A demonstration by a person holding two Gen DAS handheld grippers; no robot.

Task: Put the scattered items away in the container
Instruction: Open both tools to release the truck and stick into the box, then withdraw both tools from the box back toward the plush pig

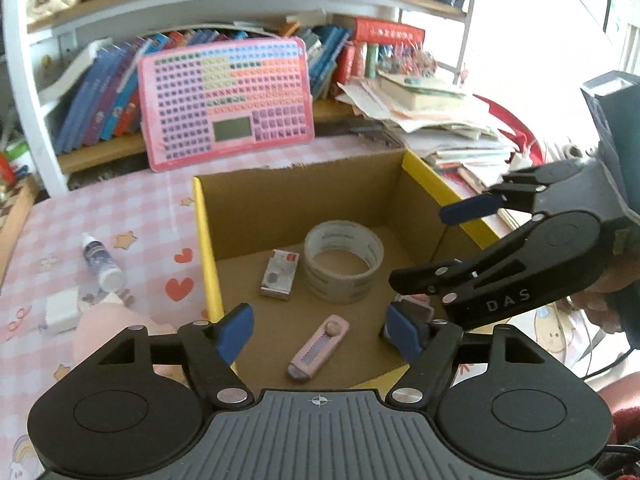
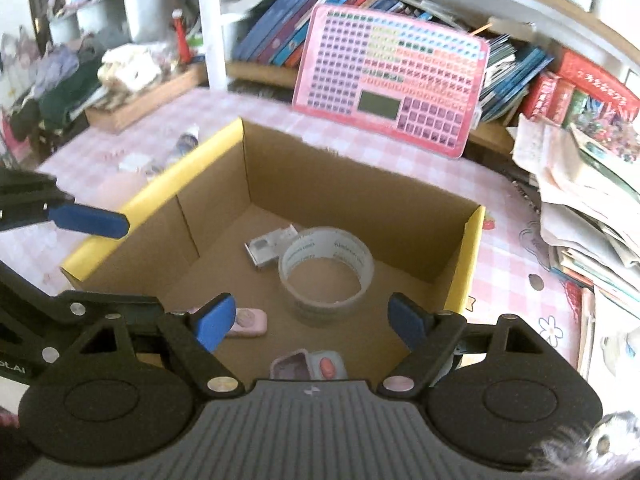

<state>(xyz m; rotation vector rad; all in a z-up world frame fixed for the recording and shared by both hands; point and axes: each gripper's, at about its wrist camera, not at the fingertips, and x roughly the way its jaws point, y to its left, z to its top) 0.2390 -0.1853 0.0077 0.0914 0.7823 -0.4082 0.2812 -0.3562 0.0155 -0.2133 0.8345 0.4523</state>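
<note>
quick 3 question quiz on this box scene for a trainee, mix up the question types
1. True or false: the tape roll lies inside the cardboard box.
2. Which lies outside the box, on the tablecloth? A tape roll; B small bottle; C pink utility knife.
3. Fill in: both the left gripper and right gripper have jaws that stand ____, holding nothing.

Key: 1 true; 2 B; 3 open.

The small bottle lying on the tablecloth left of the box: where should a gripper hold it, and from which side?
Grip the bottle across its middle, coming from above. It lies on its side, so its round body gives two opposite faces there.
</note>
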